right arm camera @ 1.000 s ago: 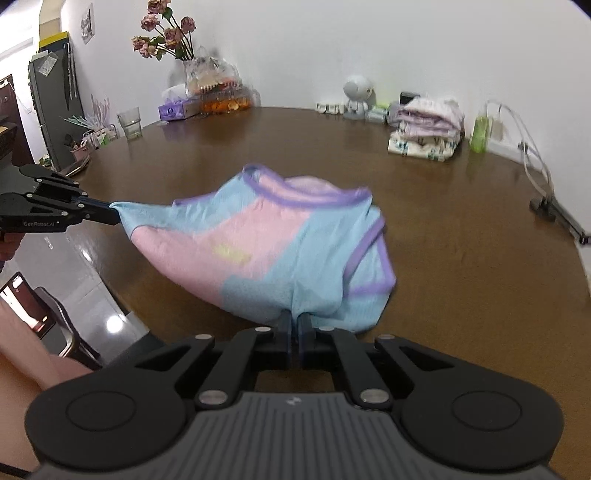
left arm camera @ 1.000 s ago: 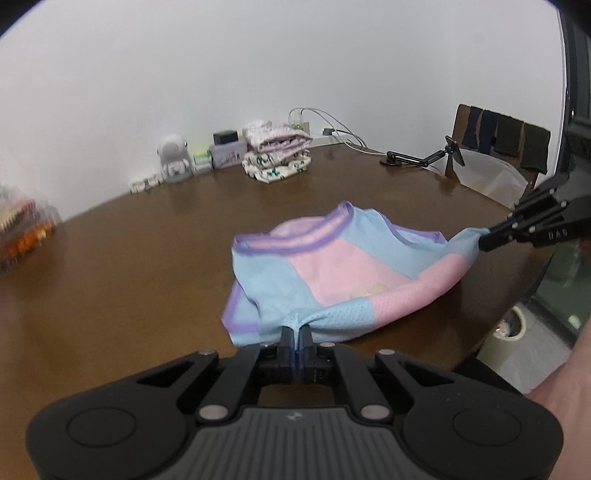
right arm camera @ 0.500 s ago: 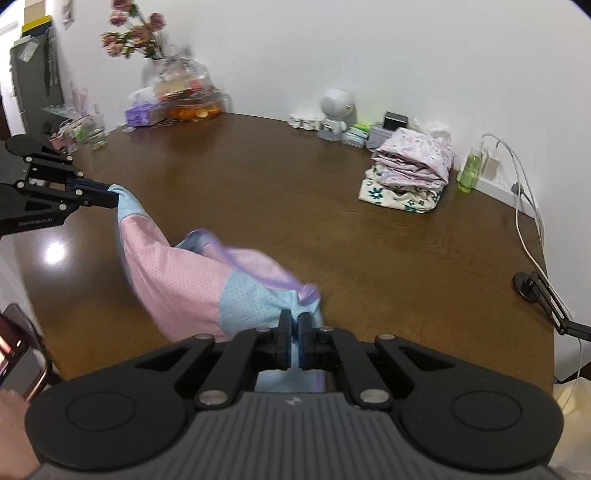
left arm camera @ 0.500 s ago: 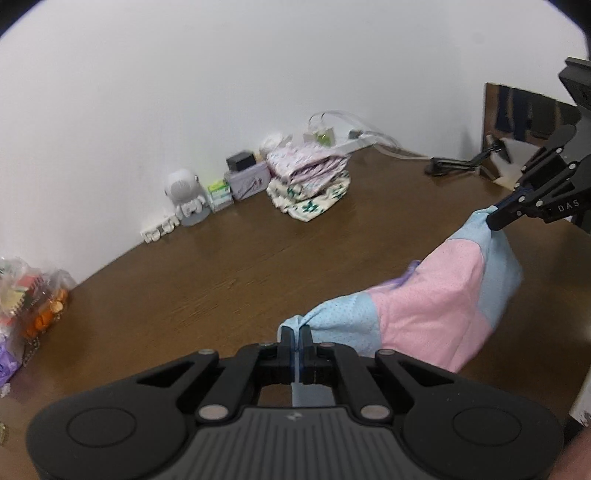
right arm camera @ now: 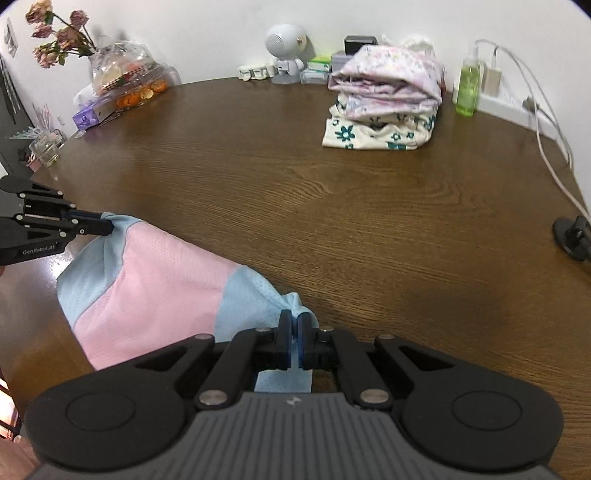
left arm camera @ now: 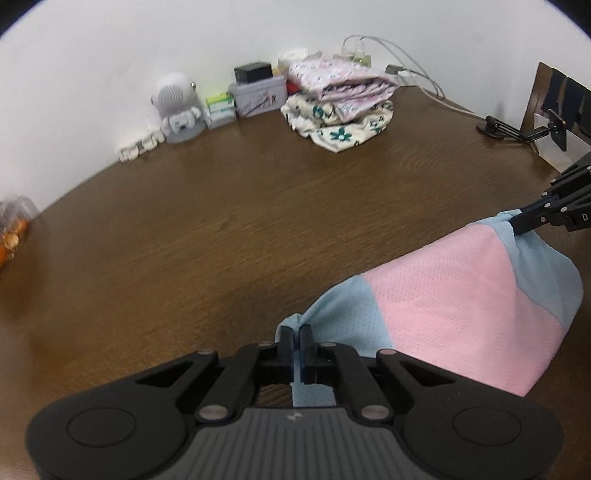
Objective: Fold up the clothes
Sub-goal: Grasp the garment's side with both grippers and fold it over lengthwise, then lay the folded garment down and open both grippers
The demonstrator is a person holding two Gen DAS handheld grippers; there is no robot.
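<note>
The left gripper (left arm camera: 296, 338) is clamped on a bunched blue corner of the shirt (left arm camera: 454, 306), its fingers nearly together with only cloth between them. The right gripper (right arm camera: 294, 323) is pinched the same way on another blue corner of the same shirt (right arm camera: 155, 280). Each gripper also shows in the other's view: the right one (left arm camera: 515, 225) at the right edge of the left wrist view, the left one (right arm camera: 107, 225) at the left edge of the right wrist view, both with cloth in their tips.

The shirt, pink mesh with pale blue panels, hangs stretched between the two grippers over the near edge of the table (right arm camera: 332, 206), sagging in the middle. Whether its lower part touches the wood cannot be told.

Past it the brown tabletop lies bare up to the far side. There a pile of folded clothes (right arm camera: 384, 99) sits near the wall, a flowered cream piece under a pale lilac one. Just beside it stand a green bottle (right arm camera: 467, 88), small boxes (right arm camera: 319, 70) and a white robot figure (right arm camera: 286, 48). White cables (right arm camera: 543, 122) run along the right edge, and a black stand (right arm camera: 572, 236) sits there. At far left are a bag of fruit (right arm camera: 125, 81) and flowers (right arm camera: 59, 33).
</note>
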